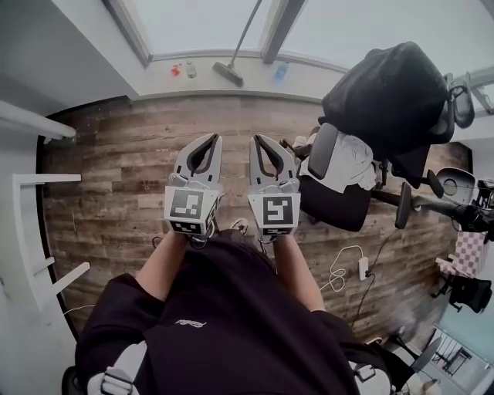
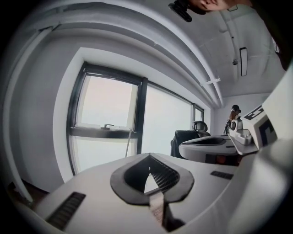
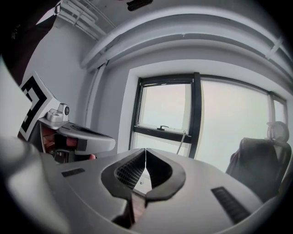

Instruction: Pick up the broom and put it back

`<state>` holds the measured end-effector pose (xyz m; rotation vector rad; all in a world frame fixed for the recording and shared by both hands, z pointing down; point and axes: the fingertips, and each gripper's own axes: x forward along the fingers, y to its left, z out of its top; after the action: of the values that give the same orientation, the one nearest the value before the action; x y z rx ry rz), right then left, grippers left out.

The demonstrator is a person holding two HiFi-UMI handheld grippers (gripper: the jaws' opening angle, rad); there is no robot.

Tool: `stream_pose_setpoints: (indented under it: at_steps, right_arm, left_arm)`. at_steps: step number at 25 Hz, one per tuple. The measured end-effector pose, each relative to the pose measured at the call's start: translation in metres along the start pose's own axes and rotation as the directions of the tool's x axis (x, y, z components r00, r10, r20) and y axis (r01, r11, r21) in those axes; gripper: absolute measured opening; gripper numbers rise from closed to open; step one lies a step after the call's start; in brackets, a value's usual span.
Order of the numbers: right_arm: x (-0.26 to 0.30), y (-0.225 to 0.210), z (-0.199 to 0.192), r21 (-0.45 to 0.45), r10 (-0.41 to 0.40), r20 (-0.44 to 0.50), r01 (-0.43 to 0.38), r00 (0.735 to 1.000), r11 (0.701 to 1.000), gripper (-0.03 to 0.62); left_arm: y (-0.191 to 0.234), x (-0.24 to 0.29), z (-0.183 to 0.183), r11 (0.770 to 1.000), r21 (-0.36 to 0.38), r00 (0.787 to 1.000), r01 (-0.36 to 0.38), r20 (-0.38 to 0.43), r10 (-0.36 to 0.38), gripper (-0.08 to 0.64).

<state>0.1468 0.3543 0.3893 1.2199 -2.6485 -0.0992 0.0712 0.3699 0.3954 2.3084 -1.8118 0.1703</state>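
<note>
My left gripper (image 1: 210, 140) and right gripper (image 1: 259, 140), both clenched empty, point side by side at the broom (image 1: 229, 74), propped well ahead against the window (image 1: 201, 23), head down, handle slanting upward.

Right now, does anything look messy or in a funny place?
Yes. The broom leans on the window, its head on the sill by some bottles. Cloth is heaped on the chair, and a cable lies loose on the floor.
</note>
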Motion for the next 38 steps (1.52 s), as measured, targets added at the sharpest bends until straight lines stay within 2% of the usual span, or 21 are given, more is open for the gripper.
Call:
stream_pose_setpoints:
  at_steps: [6, 11, 14, 18, 24, 31, 35, 38]
  right_arm:
    - [0.071, 0.028, -0.002, -0.028, 0.053, -0.05, -0.054, 0.997, 0.998, 0.022]
    - [0.143, 0.046, -0.001, 0.041, 0.049, -0.084, -0.045, 0.995, 0.998, 0.023]
    - [0.173, 0.056, 0.009, 0.087, 0.065, -0.082, -0.058, 0.995, 0.995, 0.022]
    - [0.199, 0.062, 0.009, 0.051, 0.047, -0.137, -0.04, 0.989, 0.998, 0.023]
    - [0.218, 0.043, -0.002, 0.055, 0.006, -0.184, 0.004, 0.983, 0.999, 0.023]
    - [0.259, 0.002, -0.004, 0.124, -0.098, -0.109, 0.111, 0.989, 0.986, 0.022]
    - [0.315, -0.012, -0.006, 0.173, -0.057, -0.091, 0.072, 0.994, 0.982, 0.023]
    - [0.364, -0.026, 0.001, 0.201, -0.028, -0.07, 0.041, 0.997, 0.979, 0.023]
  left_arm:
    - [0.085, 0.002, -0.008, 0.995, -0.062, 0.997, -0.075, -0.024, 0.074, 0.003]
    - [0.142, 0.021, -0.008, 0.984, -0.178, 0.998, -0.031, -0.068, 0.02, 0.003]
    - [0.17, 0.029, 0.004, 0.993, -0.12, 0.998, -0.01, -0.066, 0.002, 0.003]
    - [0.21, 0.036, 0.001, 0.998, -0.054, 0.994, -0.011, -0.107, 0.005, 0.003]
    - [0.22, 0.06, -0.008, 0.997, -0.076, 0.991, 0.026, -0.126, -0.035, 0.003]
    - [0.224, 0.1, -0.015, 0.993, -0.113, 0.987, 0.026, -0.154, -0.044, 0.003]
    - [0.241, 0.135, -0.005, 0.997, -0.067, 0.986, 0.027, -0.163, -0.038, 0.003]
    - [0.27, 0.171, 0.013, 0.999, -0.039, 0.986, 0.005, -0.168, -0.012, 0.003]
